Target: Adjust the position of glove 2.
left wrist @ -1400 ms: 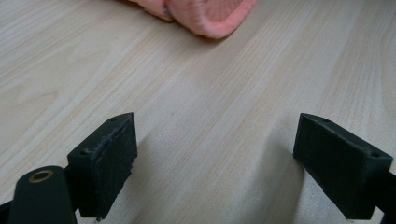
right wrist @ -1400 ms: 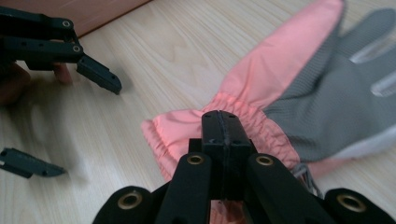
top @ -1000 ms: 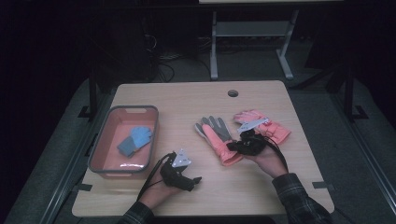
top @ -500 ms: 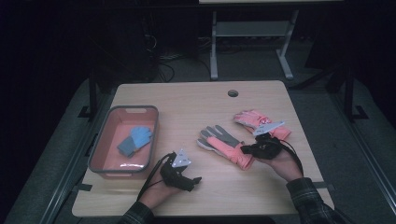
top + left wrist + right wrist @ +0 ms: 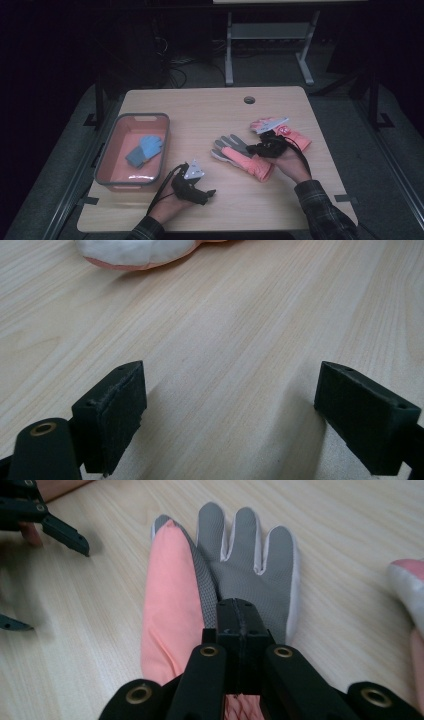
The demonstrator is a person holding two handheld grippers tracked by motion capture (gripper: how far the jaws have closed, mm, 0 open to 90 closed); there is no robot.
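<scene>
A pink glove with a grey palm (image 5: 239, 152) (image 5: 250, 565) lies palm up at the table's middle right, its fingers pointing left. My right gripper (image 5: 262, 148) (image 5: 240, 611) is shut on this glove near its wrist end, the jaws pressed together over the grey palm. A second pink glove (image 5: 280, 129) (image 5: 407, 587) lies just behind it. My left gripper (image 5: 209, 192) (image 5: 230, 405) rests open near the front edge with bare wood between its jaws. It points toward a white and pink glove edge (image 5: 135, 251).
A pink basin (image 5: 107, 167) stands at the table's left and holds a blue glove (image 5: 145, 150). A round cable hole (image 5: 249, 99) sits near the far edge. My left gripper's jaw tips (image 5: 62, 530) show at the upper left of the right gripper view.
My right hand shifted right, then came back left with the grey-palmed glove, which turned so its fingers point more to the left. The left gripper stayed put.
</scene>
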